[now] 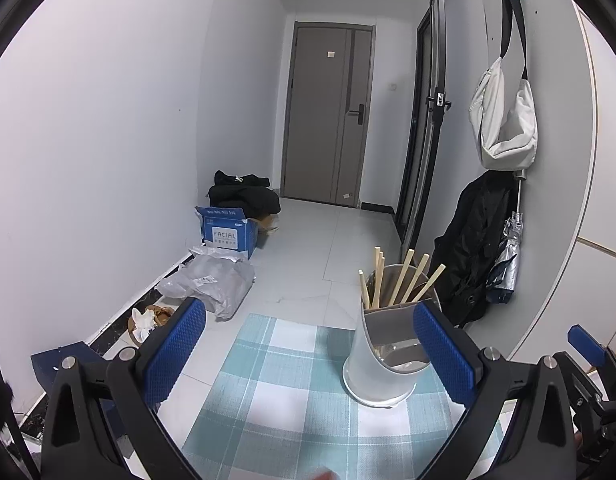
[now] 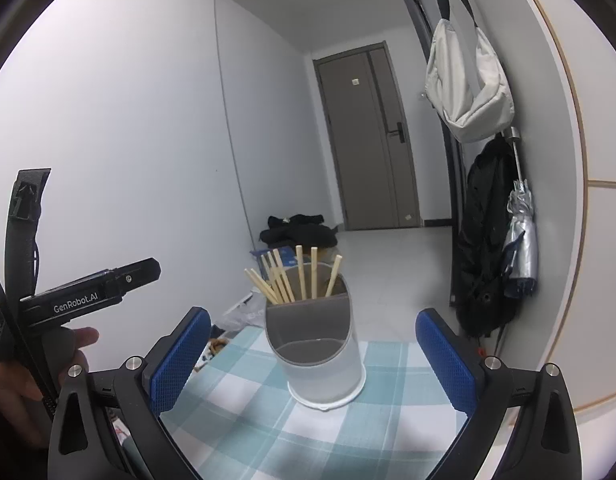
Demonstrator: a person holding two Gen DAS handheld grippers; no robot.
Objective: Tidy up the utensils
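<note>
A white and grey utensil holder (image 1: 382, 354) stands upright on a blue checked cloth (image 1: 291, 392). Several wooden chopsticks (image 1: 392, 280) stand in its rear compartment; the front compartment looks empty. My left gripper (image 1: 308, 356) is open and empty, with the holder just inside its right finger. In the right wrist view the holder (image 2: 320, 348) and chopsticks (image 2: 291, 276) stand ahead between the fingers. My right gripper (image 2: 312, 360) is open and empty. The left gripper's body (image 2: 79, 300) shows at the left, held by a hand.
A white wall lies to the left, a grey door (image 1: 328, 120) at the far end. A blue box (image 1: 227, 232), black clothes and plastic bags lie on the floor at left. A white bag (image 1: 504, 120), black coat and umbrella hang on the right wall.
</note>
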